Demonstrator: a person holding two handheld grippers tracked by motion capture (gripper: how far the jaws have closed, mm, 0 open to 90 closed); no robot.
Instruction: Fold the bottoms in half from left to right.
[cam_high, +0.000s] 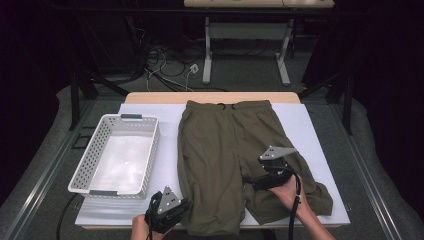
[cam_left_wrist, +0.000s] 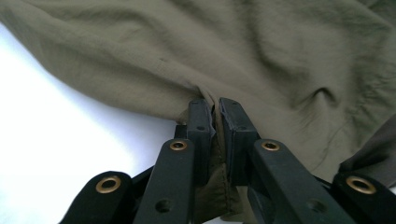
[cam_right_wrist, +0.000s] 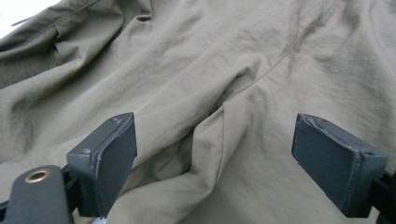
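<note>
Shorts spread flat, left hem pinched.
Olive-green fabric shorts (cam_high: 227, 160) lie on the white table sheet (cam_high: 310, 130), hems near its front edge (bare sheet to the right); a white perforated plastic basket (cam_high: 95, 145) sits just left. No readable writing. Left gripper (cam_left_wrist: 215, 114) clamps the hem; right gripper (cam_right_wrist: 215, 154) spreads wide over the cloth.

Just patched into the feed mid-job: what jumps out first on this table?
A pair of olive-green fabric shorts lies spread flat across the middle of the white table cover, waistband at the far edge. The left gripper has its jaws pinched shut on the hem of the near left leg, while the right gripper hovers open over the crotch seam. A white perforated plastic basket sits at the left.
</note>
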